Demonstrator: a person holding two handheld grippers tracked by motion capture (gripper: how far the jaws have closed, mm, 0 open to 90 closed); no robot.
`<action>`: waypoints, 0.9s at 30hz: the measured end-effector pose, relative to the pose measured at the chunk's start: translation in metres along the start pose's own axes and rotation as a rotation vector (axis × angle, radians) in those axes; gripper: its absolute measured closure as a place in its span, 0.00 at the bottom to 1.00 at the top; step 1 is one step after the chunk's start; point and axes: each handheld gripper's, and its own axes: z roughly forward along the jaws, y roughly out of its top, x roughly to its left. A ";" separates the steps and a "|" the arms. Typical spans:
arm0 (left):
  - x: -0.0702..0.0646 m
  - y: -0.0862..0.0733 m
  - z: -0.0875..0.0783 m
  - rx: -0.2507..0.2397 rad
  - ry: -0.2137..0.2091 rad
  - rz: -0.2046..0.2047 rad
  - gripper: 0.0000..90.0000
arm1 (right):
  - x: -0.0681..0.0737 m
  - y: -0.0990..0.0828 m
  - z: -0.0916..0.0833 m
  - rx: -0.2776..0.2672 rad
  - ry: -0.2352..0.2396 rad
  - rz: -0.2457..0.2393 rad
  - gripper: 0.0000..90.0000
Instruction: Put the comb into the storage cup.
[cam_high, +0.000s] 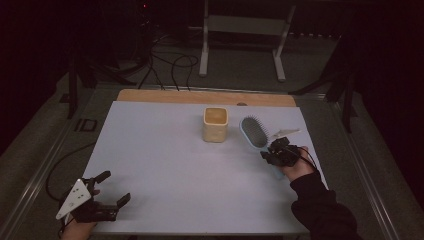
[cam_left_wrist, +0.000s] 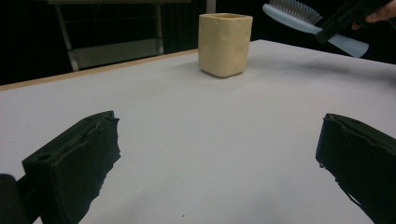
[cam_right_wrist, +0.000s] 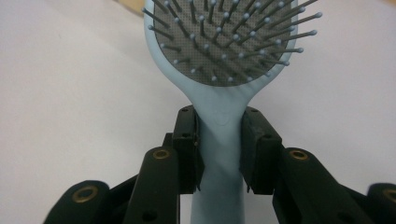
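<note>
A light blue hairbrush (cam_high: 254, 132) with grey bristles is lifted off the white table at the right, bristles up. My right gripper (cam_high: 274, 150) is shut on its handle; in the right gripper view both black jaws press the neck of the hairbrush (cam_right_wrist: 219, 126) just below the head. From the left gripper view the hairbrush (cam_left_wrist: 299, 16) hangs in the air at the far right. A cream square cup (cam_high: 215, 124) stands upright left of the brush, also the cup (cam_left_wrist: 224, 43). My left gripper (cam_high: 114, 187) rests open at the table's near left corner, nothing between its jaws.
A white sheet (cam_high: 165, 165) covers the table; a wooden strip (cam_high: 165, 96) runs along its far edge. A small pale object (cam_high: 290, 132) lies right of the brush. Cables and a white stand (cam_high: 240, 30) are on the floor beyond.
</note>
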 end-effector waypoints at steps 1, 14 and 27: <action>0.000 0.000 0.000 0.000 0.000 0.001 0.00 | 0.001 0.002 -0.002 -0.007 0.000 -0.003 0.78; 0.000 0.000 0.000 0.001 -0.001 0.000 0.00 | 0.013 0.025 -0.016 -0.139 0.005 -0.013 0.78; 0.000 0.000 0.000 -0.002 -0.001 0.000 0.00 | 0.030 0.054 -0.023 -0.216 0.038 -0.042 0.78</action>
